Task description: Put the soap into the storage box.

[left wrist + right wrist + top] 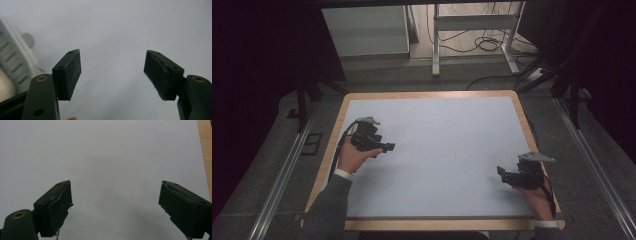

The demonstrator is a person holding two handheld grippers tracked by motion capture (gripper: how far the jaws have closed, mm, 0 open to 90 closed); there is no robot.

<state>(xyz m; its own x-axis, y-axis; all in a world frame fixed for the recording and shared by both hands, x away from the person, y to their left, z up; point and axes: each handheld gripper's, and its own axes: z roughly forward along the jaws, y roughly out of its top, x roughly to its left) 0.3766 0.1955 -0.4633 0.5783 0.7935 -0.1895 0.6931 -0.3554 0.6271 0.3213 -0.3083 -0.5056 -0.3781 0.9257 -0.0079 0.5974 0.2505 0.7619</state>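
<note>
bare white table (437,150), both tongs agape

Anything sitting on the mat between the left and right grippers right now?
Nothing: in the high view the white mat is bare between the left gripper and the right gripper.

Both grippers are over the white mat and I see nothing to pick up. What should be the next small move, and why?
Probably none yet: hold both where they are. The left gripper and the right gripper have their jaws apart with nothing between them, and the mat under them looks bare, so I see nothing to reach for.
</note>
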